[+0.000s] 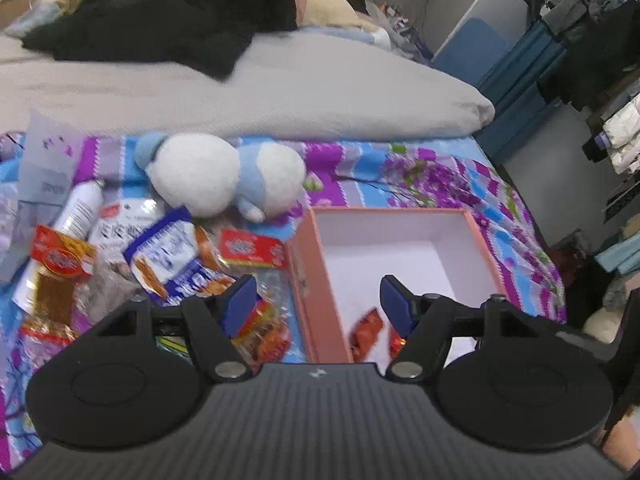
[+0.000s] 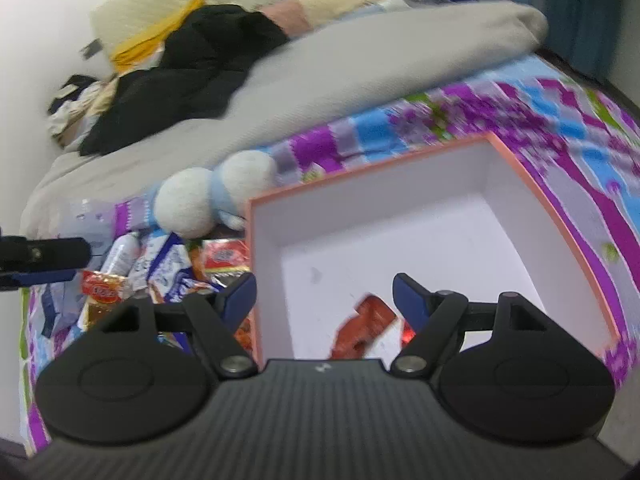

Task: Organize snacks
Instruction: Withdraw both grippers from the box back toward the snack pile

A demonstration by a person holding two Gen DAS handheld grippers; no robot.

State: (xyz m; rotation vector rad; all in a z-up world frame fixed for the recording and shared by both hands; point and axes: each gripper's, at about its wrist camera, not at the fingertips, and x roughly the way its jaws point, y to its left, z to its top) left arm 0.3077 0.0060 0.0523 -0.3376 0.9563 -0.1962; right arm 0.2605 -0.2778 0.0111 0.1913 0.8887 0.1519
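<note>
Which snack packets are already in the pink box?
Only the red-orange packets lying on the pink box floor; the blue-white packet and other snacks sit outside on the bedspread.

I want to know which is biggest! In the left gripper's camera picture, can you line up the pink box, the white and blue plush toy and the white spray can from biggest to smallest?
1. pink box
2. plush toy
3. spray can, clearly the smallest

The box lies nearer the camera, which makes it look bigger.
</note>
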